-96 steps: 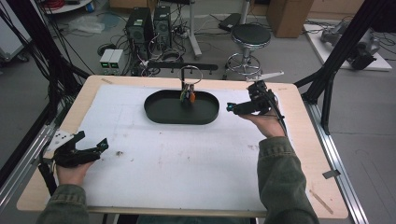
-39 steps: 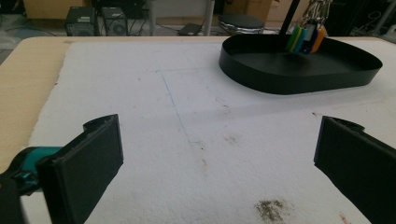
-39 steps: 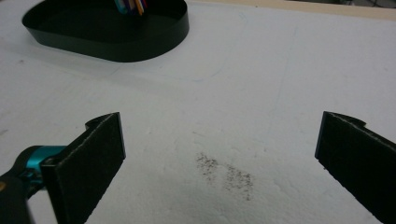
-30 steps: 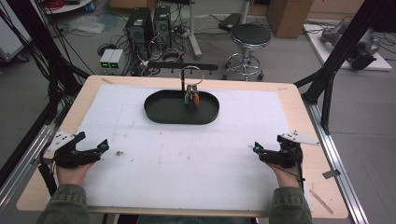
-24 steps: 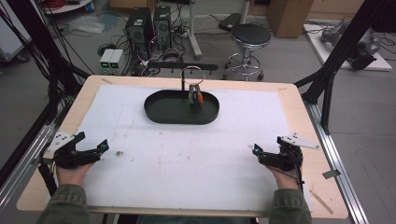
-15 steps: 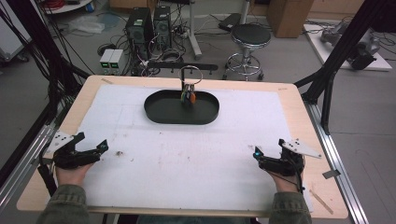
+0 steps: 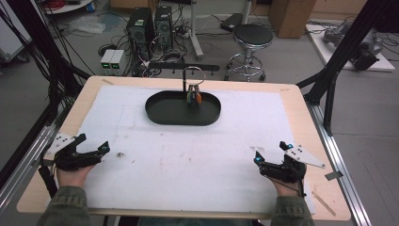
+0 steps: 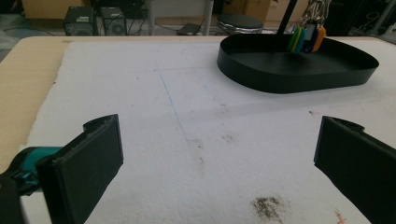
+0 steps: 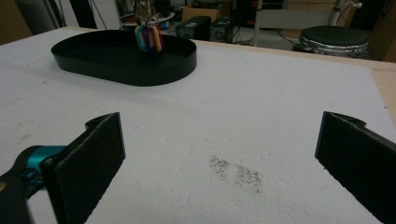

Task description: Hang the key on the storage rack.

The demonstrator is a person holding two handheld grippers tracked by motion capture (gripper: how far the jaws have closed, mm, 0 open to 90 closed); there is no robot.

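Observation:
A black oval tray [image 7: 155, 113] sits at the far middle of the white mat. A thin stand with a ring top [image 7: 193, 75] rises from it, and a bunch of keys with coloured tags [image 7: 193, 96] hangs on the stand. My left gripper [image 7: 94, 142] rests near the front left edge, open, with nothing between its jaws. At the front right, my right gripper [image 7: 270, 151] also rests open and empty. In the left gripper view, the tray [image 8: 289, 81] and keys [image 8: 306, 38] lie far ahead of the gripper [image 8: 219, 158]. In the right gripper view, the tray [image 9: 126, 72] and keys [image 9: 148, 37] lie beyond the gripper [image 9: 219, 158].
A white foam mat [image 7: 188, 155] covers most of the wooden table [image 7: 301, 108], with dark smudges [image 9: 236, 173] on it. Black frame posts [image 7: 329, 80] stand at both sides. A stool [image 7: 253, 35] and computer towers [image 7: 150, 23] are on the floor behind.
My right gripper has come back from beside the tray to the front right of the mat and settled low there. The left gripper has stayed put.

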